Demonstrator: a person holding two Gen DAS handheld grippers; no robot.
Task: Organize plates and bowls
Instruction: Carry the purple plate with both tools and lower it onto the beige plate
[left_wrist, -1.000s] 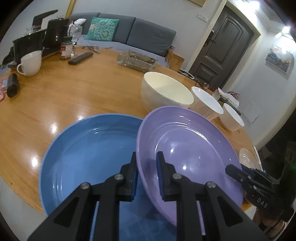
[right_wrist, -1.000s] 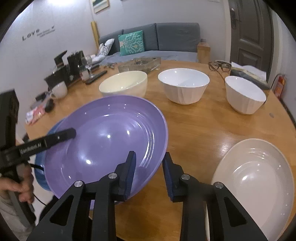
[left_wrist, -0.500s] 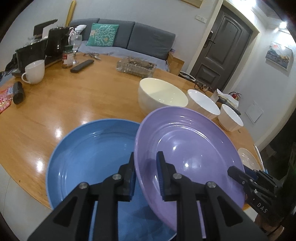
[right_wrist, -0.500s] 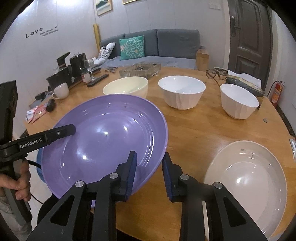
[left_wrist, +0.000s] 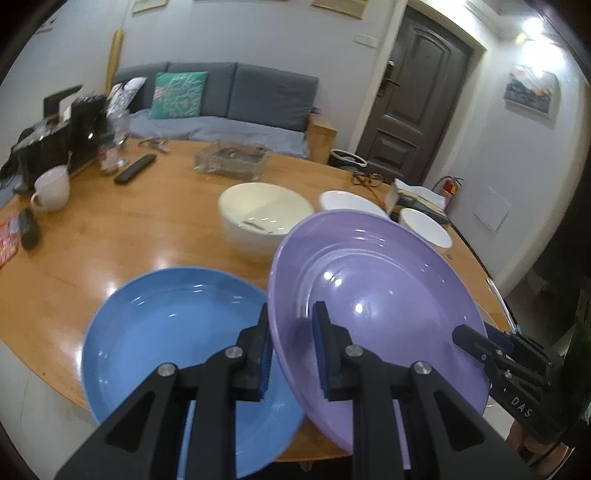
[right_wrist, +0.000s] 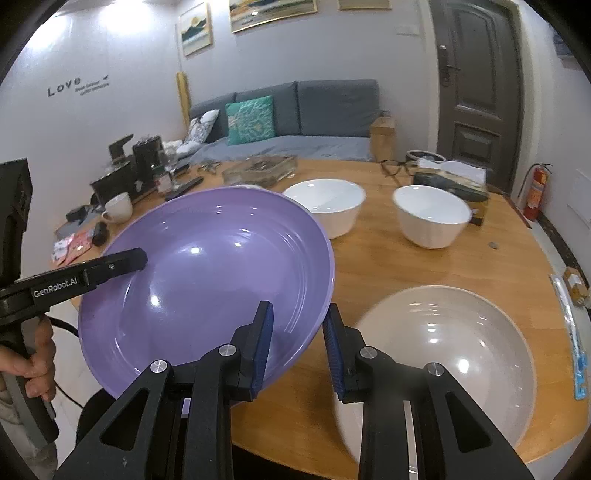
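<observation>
My left gripper (left_wrist: 290, 354) is shut on the left rim of a purple plate (left_wrist: 376, 317), and my right gripper (right_wrist: 297, 345) is shut on its right rim (right_wrist: 207, 280). Together they hold it tilted in the air above the table. A blue plate (left_wrist: 173, 339) lies on the table below and to the left. A beige plate (right_wrist: 450, 354) lies at the right. A cream bowl (left_wrist: 262, 218) and two white bowls (right_wrist: 328, 203) (right_wrist: 430, 214) stand behind.
The round wooden table (left_wrist: 110, 229) carries a white mug (left_wrist: 51, 188), a remote (left_wrist: 135, 168), a glass tray (left_wrist: 232, 160), glasses (right_wrist: 397, 168) and black appliances (right_wrist: 129, 166) at the far side. A sofa stands beyond.
Both grippers have risen with the purple plate, lifting it higher above the table and the blue plate. The grip on both rims is unchanged.
</observation>
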